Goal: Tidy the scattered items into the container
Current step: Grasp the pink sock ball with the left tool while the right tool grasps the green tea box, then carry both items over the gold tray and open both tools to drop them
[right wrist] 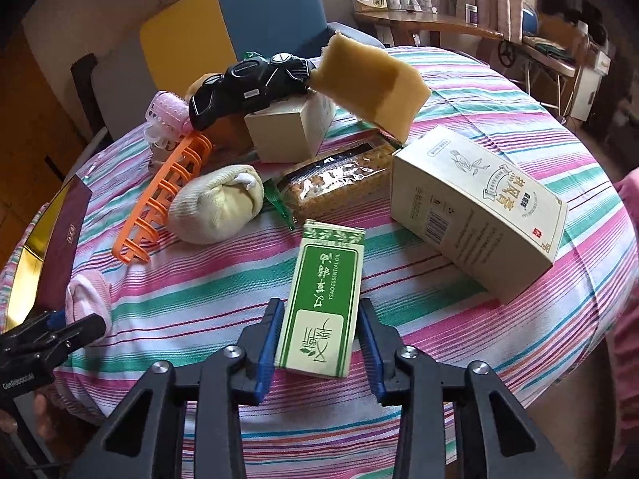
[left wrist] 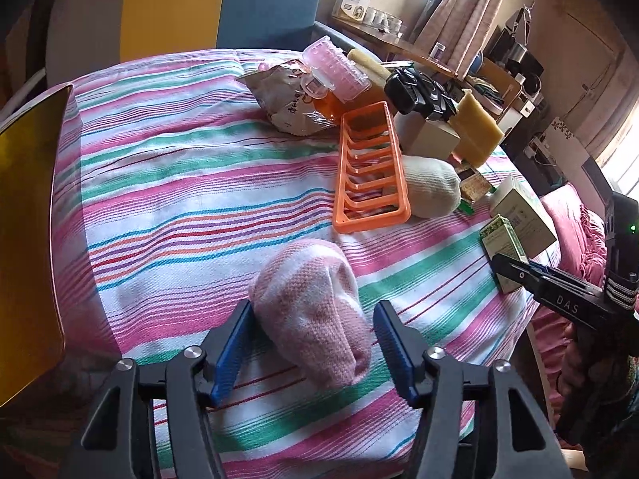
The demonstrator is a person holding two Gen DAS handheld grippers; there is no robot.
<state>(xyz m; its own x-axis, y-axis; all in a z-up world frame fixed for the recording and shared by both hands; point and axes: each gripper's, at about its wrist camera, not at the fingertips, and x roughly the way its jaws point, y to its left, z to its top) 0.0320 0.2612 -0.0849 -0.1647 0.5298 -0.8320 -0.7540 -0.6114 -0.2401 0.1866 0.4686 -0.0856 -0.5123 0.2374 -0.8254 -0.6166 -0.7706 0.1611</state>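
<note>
I have both claws spread wide, gripping nothing: left claw [left wrist: 311, 343] straddles the pink sock [left wrist: 315, 319], right claw [right wrist: 319, 339] straddles the green oil box [right wrist: 323, 303] on the desk [right wrist: 459, 311]. I should close squarely, mid-body, before lifting toward the gold-lined container [left wrist: 28, 239].

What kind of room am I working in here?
Probably a lived-in home room: a round table under a striped cloth, curtains by a window, and a cluttered side shelf.
</note>
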